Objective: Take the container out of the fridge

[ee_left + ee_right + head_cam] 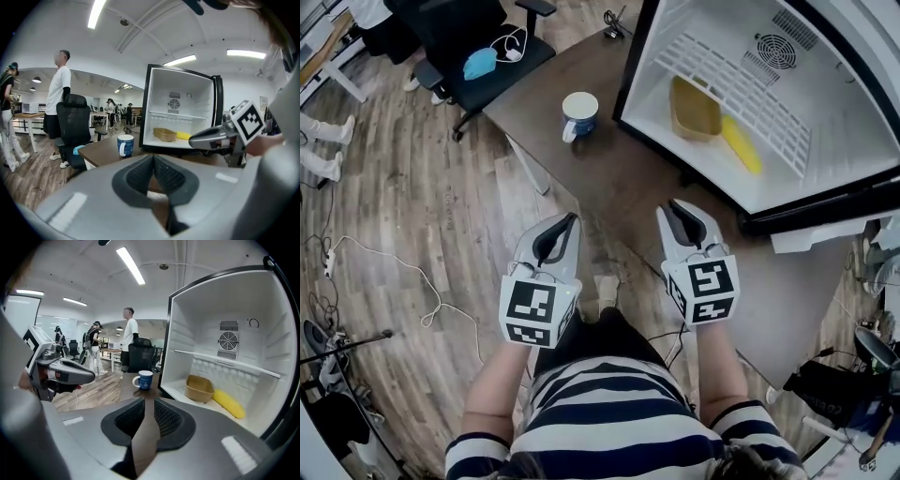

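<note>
A tan container (694,108) sits on the floor of the open white fridge (825,84), with a yellow oblong thing (741,145) lying beside it. The right gripper view shows the same container (199,389) ahead and to the right. Both grippers hover over the brown table, short of the fridge. My left gripper (572,218) is shut with nothing in it, its pads meeting at the tip (153,159). My right gripper (676,205) is open, a narrow empty gap showing between its pads (145,404).
A blue-and-white mug (579,114) stands on the brown table (609,178) left of the fridge. A black office chair (478,47) is at the far table edge. People stand in the room behind (58,93). Cables lie on the wooden floor (394,272).
</note>
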`<action>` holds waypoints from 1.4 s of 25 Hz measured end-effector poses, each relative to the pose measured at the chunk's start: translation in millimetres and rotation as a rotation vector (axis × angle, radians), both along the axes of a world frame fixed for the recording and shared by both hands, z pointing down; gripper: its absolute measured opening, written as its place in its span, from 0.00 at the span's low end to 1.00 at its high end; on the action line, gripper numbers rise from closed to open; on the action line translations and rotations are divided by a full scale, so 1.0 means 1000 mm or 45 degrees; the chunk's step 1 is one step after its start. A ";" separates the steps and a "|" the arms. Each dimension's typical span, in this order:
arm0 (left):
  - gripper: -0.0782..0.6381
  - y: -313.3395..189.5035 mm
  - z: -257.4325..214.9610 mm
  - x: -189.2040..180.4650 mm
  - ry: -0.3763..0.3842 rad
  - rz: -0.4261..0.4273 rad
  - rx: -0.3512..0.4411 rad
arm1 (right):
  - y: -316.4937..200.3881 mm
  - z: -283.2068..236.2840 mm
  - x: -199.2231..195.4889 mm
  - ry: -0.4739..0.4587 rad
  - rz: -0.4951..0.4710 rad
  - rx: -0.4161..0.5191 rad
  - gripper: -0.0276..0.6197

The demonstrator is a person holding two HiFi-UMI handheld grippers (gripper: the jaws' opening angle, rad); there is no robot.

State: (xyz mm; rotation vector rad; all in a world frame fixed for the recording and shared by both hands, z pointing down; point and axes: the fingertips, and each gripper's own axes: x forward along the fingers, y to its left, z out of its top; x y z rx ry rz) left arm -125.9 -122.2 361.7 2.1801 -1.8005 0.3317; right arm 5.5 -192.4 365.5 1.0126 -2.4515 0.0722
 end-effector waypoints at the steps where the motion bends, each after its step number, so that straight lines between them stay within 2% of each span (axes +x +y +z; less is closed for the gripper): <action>1: 0.11 -0.005 0.001 0.002 -0.003 -0.001 0.001 | -0.007 0.001 0.001 0.001 -0.004 0.002 0.14; 17: 0.11 -0.077 0.026 0.020 -0.013 -0.027 -0.038 | -0.100 0.017 0.008 0.026 -0.053 0.031 0.23; 35: 0.11 -0.138 0.042 0.005 0.018 -0.093 -0.017 | -0.183 0.021 -0.006 0.200 -0.058 0.222 0.25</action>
